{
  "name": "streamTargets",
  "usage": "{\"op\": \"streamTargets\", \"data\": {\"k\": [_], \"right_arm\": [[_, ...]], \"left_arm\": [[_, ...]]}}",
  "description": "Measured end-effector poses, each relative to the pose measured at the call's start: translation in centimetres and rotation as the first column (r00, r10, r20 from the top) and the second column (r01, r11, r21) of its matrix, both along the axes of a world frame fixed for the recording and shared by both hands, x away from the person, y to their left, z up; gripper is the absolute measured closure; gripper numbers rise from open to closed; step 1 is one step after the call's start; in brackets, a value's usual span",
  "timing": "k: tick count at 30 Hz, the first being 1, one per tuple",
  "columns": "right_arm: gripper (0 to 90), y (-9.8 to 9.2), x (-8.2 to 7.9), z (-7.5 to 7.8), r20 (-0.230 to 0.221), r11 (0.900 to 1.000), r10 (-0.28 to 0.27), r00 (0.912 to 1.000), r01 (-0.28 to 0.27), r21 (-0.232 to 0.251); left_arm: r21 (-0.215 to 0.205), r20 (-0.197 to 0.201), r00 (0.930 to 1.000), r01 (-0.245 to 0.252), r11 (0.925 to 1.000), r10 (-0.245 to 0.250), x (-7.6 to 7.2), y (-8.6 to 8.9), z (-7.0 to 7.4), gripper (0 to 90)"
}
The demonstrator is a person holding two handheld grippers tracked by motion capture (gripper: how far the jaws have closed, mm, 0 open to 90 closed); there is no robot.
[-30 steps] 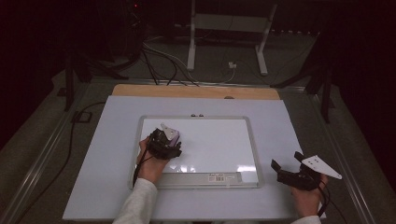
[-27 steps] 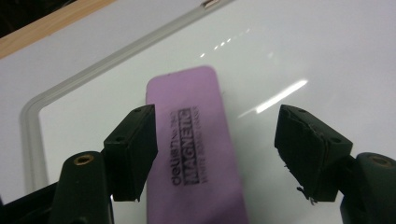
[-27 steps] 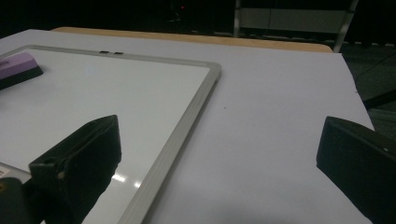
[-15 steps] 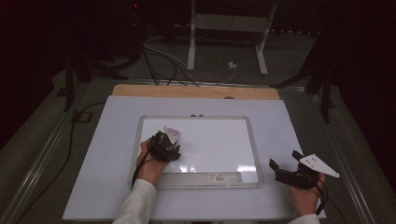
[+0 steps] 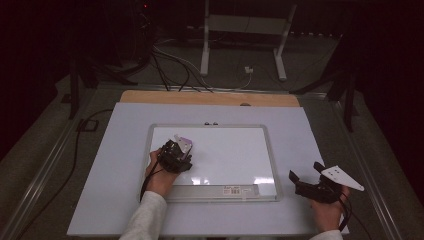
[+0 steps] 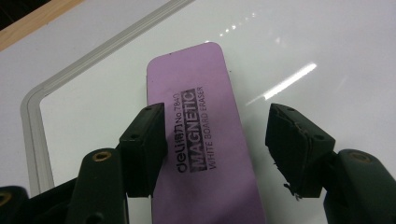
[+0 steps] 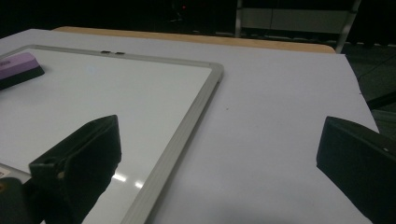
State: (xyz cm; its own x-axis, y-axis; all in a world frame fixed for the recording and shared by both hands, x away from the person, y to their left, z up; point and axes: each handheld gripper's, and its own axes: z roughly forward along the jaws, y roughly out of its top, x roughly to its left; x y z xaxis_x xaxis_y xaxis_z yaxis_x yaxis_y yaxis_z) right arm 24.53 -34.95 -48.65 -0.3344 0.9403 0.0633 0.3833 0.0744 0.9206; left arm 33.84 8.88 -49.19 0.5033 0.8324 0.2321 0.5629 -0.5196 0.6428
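The whiteboard (image 5: 235,155) lies centred on the table (image 5: 100,165) before me. The eraser (image 6: 196,135) rests on it toward 10 o'clock, between my left gripper (image 6: 215,140) jaws. My right gripper (image 5: 302,182) sits off the board at 4 o'clock.

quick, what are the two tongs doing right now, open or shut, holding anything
Left tongs: open, jaws astride the purple eraser on the whiteboard, not clamped.
Right tongs: open wide, holding nothing, beside the whiteboard's frame.

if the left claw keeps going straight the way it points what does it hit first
Probably the purple eraser: it lies on the whiteboard directly ahead of the left claw, whose jaws stand open on either side of it. How far above it is unclear.
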Motion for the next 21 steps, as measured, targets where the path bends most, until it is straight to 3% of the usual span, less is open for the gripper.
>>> {"op": "streamTargets", "data": {"k": [15,21], "right_arm": [[0.3,-0.2,-0.1,0.0,0.001,1.0,-0.006,1.0,0.006,0.005],[0.3,-0.1,-0.1,0.0,0.002,1.0,-0.002,1.0,0.002,0.0]], "left_arm": [[-0.021,-0.009,0.9991,-0.041,0.999,0.04,0.8,1.1,0.1,39.8],[0.025,0.003,0.9991,-0.042,0.9988,0.042,0.8,0.7,0.1,42.3]]}}
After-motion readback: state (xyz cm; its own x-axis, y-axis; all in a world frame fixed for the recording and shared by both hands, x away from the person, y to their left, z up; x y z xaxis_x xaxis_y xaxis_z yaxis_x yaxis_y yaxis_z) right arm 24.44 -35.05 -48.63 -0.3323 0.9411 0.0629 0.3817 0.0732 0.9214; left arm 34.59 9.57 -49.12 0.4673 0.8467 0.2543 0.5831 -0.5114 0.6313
